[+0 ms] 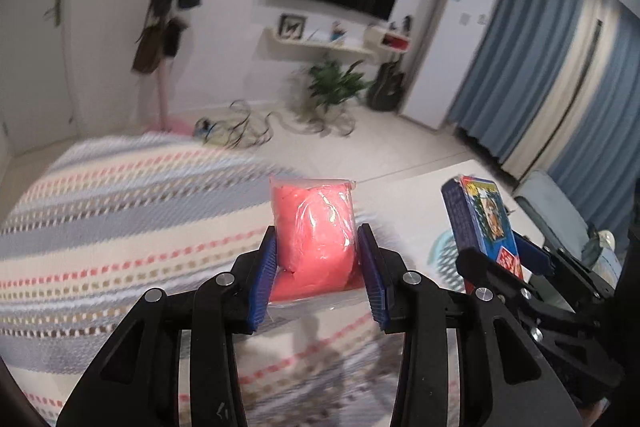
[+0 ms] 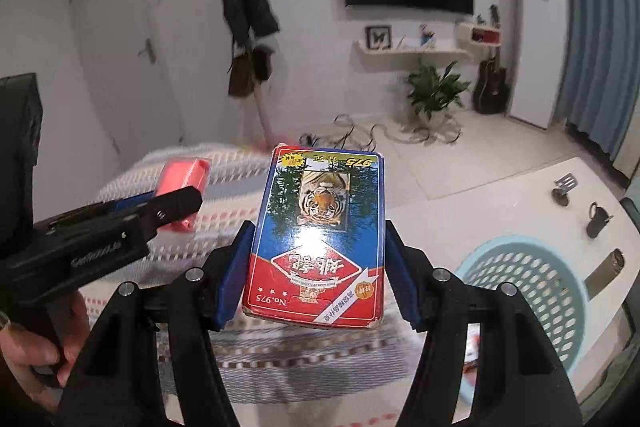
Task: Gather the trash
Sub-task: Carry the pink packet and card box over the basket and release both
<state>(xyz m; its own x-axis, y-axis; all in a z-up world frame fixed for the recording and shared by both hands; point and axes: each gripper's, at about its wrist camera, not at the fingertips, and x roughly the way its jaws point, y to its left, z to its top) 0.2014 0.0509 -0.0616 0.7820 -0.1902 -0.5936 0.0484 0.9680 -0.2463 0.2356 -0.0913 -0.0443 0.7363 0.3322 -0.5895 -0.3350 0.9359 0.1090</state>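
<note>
Trash pick-up, midway: both items lifted clear of the striped blanket [image 1: 120, 227], neither yet binned. Left gripper [image 1: 318, 267] pinches a pink plastic packet [image 1: 314, 227] between its pads. Right gripper [image 2: 318, 267] clamps a card box [image 2: 320, 235]. Both point slightly downward, side by side. Perforated basket [image 2: 532, 287] sits below-right of the right gripper.

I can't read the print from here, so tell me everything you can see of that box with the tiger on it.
The tiger box is a flat cardboard pack, like one for playing cards, blue above and red below, with a tiger picture, a red emblem and "No. 975" printed on it. Its corners look scuffed. The right gripper holds it by its long sides, lifted above the striped blanket, face up to the camera with its print upside down.
</note>
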